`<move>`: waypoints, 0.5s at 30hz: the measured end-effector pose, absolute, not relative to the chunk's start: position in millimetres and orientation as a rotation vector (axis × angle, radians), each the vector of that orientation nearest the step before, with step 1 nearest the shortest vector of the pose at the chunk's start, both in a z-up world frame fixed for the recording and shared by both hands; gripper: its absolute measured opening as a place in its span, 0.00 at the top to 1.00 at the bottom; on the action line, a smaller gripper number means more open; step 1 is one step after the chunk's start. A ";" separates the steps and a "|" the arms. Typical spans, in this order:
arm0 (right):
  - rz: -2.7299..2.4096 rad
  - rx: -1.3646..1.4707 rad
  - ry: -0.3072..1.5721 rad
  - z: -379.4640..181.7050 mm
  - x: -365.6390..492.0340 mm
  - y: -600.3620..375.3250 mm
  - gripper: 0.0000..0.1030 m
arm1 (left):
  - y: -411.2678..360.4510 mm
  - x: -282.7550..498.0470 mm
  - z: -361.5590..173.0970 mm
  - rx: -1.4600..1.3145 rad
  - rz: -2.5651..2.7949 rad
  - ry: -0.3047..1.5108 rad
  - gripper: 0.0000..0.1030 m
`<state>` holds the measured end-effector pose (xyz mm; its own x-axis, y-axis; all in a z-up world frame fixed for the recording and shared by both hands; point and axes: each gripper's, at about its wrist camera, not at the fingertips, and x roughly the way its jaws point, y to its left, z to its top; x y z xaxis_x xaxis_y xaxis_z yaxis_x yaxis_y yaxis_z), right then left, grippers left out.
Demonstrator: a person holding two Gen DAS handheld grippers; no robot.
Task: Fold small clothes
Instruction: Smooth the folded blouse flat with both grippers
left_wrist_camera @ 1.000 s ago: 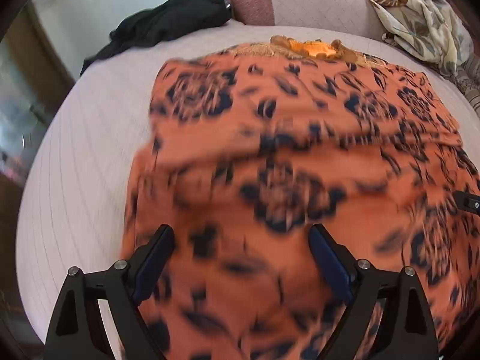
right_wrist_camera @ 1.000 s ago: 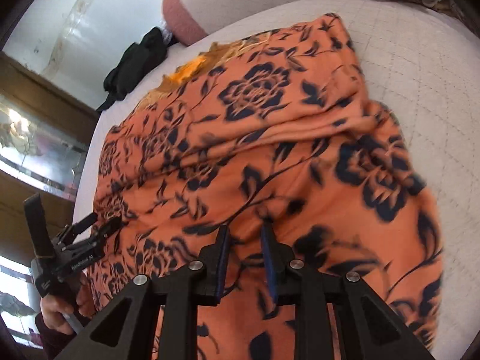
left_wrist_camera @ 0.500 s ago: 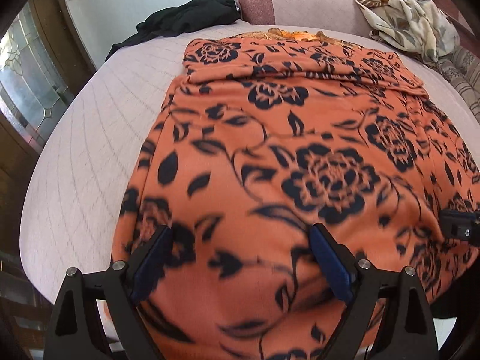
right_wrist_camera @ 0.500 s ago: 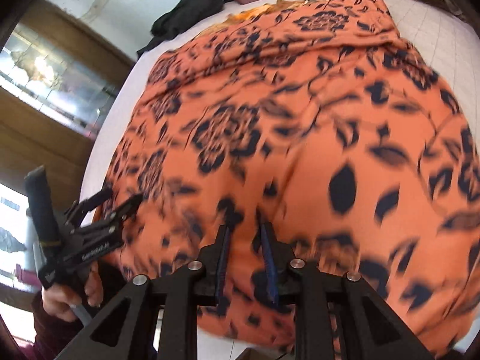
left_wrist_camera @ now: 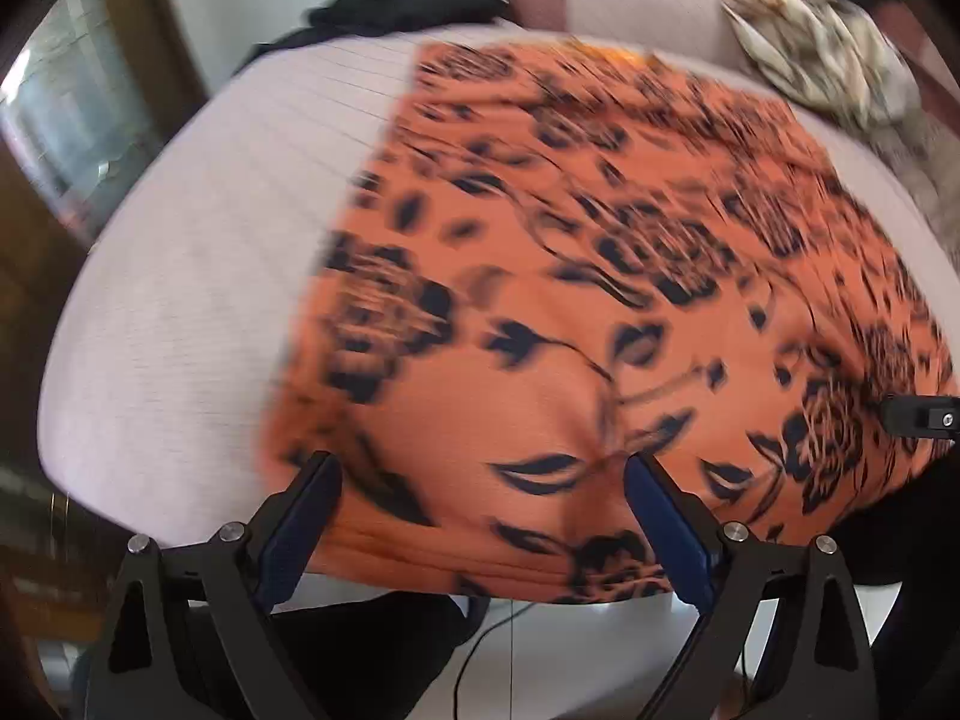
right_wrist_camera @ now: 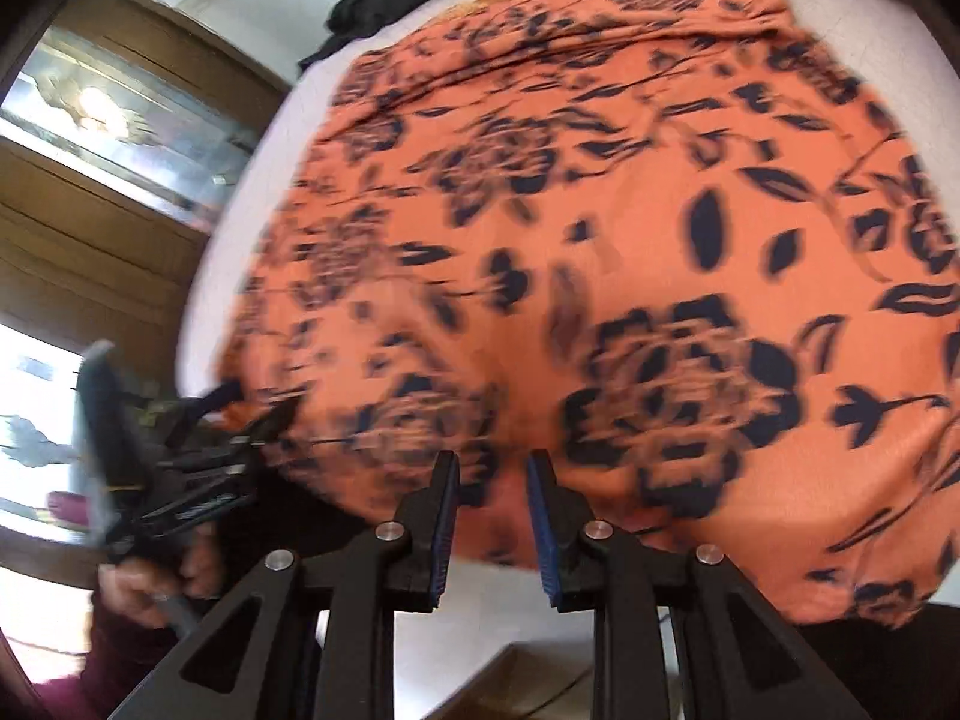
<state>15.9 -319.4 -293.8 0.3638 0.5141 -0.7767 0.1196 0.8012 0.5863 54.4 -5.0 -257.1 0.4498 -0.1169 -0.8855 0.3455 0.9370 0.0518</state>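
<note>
Jaws: left gripper (left_wrist_camera: pixel 480 516) gapes wide, gripping nothing; right gripper (right_wrist_camera: pixel 492 516) is narrow but unclenched, no fabric pinched between the pads.
Change: half a second ago both sat further over the cloth — now they hang at its near hem.
Meaning: likely lining up a hem grab.
Garment: orange floral cloth (left_wrist_camera: pixel 600 300) lies spread on the bed (left_wrist_camera: pixel 180 300), near edge just ahead of both jaws.

Hand-held grippers, pair
Black frames, blue pads (left_wrist_camera: pixel 666 516), silver screws (right_wrist_camera: pixel 389 531); maroon sleeve (right_wrist_camera: pixel 114 654) on the person.
</note>
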 end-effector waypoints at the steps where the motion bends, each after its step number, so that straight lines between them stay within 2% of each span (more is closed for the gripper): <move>1: 0.299 0.648 1.167 -287.9 17.9 -318.2 0.74 | 2.8 56.8 -250.9 0.219 -0.264 1.055 0.07; 6: 0.327 0.643 1.070 -265.1 48.9 -296.4 0.74 | 22.8 70.8 -239.6 0.145 -0.211 1.073 0.07; 11: 0.339 0.731 1.202 -308.3 81.4 -267.7 0.73 | 11.1 70.7 -266.9 0.252 -0.172 1.141 0.07; 15: 0.408 0.789 1.214 -321.2 65.6 -258.4 0.75 | 16.8 69.6 -281.3 0.234 -0.160 1.184 0.07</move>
<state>65.6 -258.4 -321.2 0.3230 0.6659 -0.6725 0.1242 0.6746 0.7277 69.6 16.8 -281.3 0.3706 -0.0011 -0.9288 0.2459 0.9644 0.0969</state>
